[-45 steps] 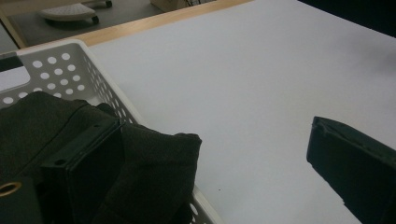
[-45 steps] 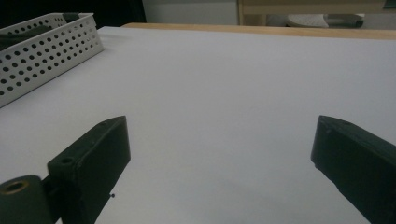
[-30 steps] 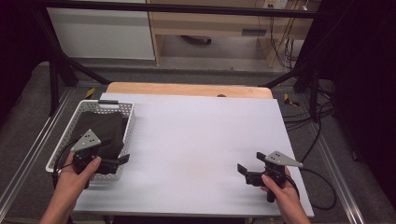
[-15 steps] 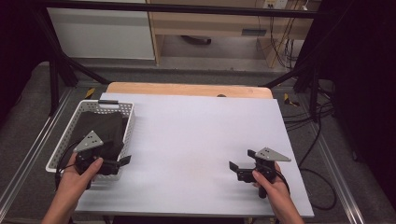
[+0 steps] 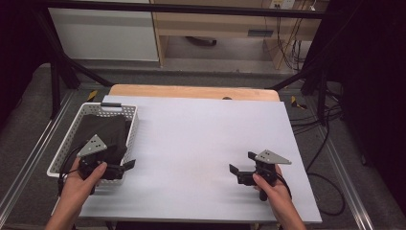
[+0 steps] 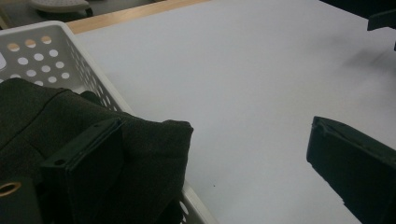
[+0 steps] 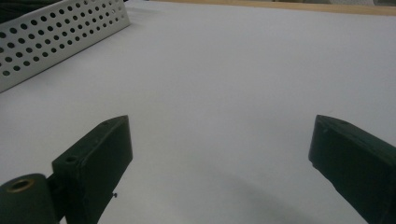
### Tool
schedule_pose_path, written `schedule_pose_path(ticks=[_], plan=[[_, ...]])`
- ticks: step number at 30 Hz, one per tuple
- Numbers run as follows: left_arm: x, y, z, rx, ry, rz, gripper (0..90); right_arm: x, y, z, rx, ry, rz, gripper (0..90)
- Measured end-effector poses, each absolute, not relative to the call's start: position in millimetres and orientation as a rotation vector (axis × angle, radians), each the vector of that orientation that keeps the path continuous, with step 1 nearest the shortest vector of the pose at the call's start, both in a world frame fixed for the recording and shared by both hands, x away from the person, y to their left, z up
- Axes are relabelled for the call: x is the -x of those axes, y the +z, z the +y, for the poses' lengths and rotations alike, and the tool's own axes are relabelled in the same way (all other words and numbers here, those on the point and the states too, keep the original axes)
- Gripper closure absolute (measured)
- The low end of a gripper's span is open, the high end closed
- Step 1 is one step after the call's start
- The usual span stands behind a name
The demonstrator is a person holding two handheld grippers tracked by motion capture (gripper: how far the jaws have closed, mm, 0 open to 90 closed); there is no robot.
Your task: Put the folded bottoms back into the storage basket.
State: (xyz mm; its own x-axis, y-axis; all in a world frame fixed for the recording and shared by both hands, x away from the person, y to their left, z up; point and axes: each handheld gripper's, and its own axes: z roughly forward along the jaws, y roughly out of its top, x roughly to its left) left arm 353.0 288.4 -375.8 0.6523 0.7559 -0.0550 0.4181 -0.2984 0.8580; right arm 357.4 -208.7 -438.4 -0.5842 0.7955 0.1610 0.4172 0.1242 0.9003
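A: Shifted inward since a second ago: right gripper [image 5: 241,174] now further left over the bare tabletop [image 5: 201,143]. Left gripper [image 5: 125,166] barely changed, at the near corner of the white basket [image 5: 72,139].

B: Any goal stated?

A: None given. Likely target, as a guess: the dark cloth [image 5: 103,136] lying folded inside the basket, one corner bulging over the near rim.

B: Fingers?

A: Apart on both. Seen along the left gripper [image 6: 212,158], one finger over the cloth [image 6: 70,126] and the other out over the tabletop [image 6: 243,70], so straddling the basket [image 6: 81,74] wall. Seen along the right gripper [image 7: 219,163], wide open, nothing between, only white surface [image 7: 224,70] ahead and the perforated basket [image 7: 60,32] wall off to the far left.

B: Risks from here?

A: Closing the left now, probably pinching the rim together with the fabric, or dragging the light basket toward the edge. Snagging cloth on the perforations during a lift, also possible. Thin grab on one corner, likely to slip and unfold.

B: Hand pose?

A: Both hands low at the near edge, wrapped round the handles, grippers pointing inward toward each other, left hand [image 5: 84,177] beside the basket, right hand [image 5: 270,184] well apart from it.
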Motion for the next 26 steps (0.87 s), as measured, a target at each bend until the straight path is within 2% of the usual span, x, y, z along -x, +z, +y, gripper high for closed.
schedule_pose_path(ticks=[15, 26], plan=[[-350, -377, 287, -1.897, 0.473, 0.915, 4.3, -369, -436, -189, -1.133, 1.492, 2.022, 7.0], [-339, -367, 270, -1.856, 0.504, 0.843, 5.0, -354, -438, -182, -1.07, 1.466, 2.046, 6.9]])
